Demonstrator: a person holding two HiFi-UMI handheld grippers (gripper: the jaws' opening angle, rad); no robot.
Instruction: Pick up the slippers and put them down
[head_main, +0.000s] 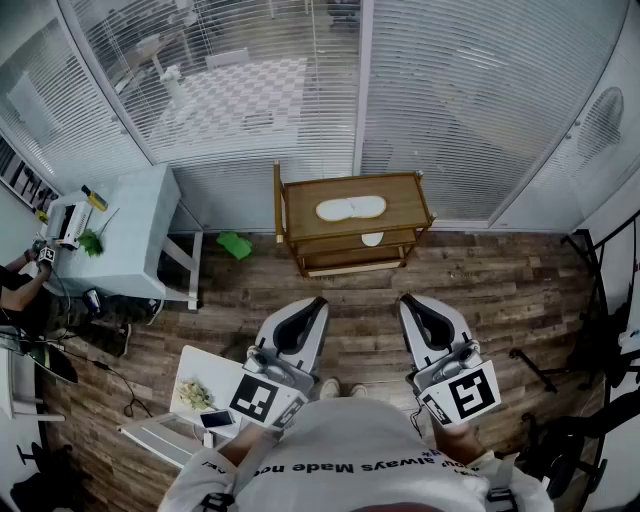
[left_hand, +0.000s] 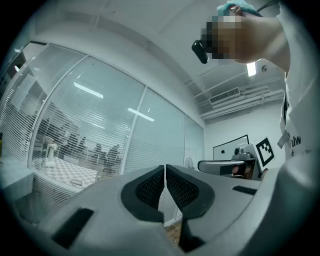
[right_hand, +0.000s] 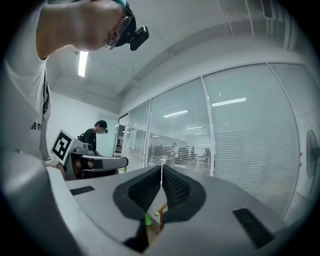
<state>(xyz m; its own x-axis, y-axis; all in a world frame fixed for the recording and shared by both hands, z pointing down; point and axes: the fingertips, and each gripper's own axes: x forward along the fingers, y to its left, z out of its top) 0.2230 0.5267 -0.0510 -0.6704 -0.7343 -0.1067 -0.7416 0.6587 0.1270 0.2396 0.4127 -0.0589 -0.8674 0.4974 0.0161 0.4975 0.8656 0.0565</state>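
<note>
Setup: the person stands facing a wooden rack (head_main: 300, 225) set against the blinds-covered glass wall.

Task object: the white slippers (head_main: 350, 209) lie on the rack's top shelf. They read as one peanut-shaped white patch, so where one slipper ends and the other begins cannot be made out. A smaller white item (head_main: 372, 239) shows on the shelf below; what it is cannot be told.

Grippers: the left gripper (head_main: 318, 302) and the right gripper (head_main: 408, 300) are held close to the body, side by side, both pointing about level toward the rack. Each gripper view shows the dark pads pressed together with nothing between them: left (left_hand: 165, 170), right (right_hand: 161, 170). Both are clenched and empty.

Key relation: the slippers lie straight ahead of the jaws and well apart from them, with a stretch of plank floor between. The white patch's long axis runs left to right across the shelf, crosswise to the line the jaws point along. It sits roughly between the two grippers' lines, so neither hand is clearly nearer. Judgement: both jaws must open before any grasp.

Writing: the person's white shirt (head_main: 350, 460) carries print, upside down in the head view, of which "always Made" is legible. Each gripper bears a square black-and-white marker; no brand is readable.
</note>
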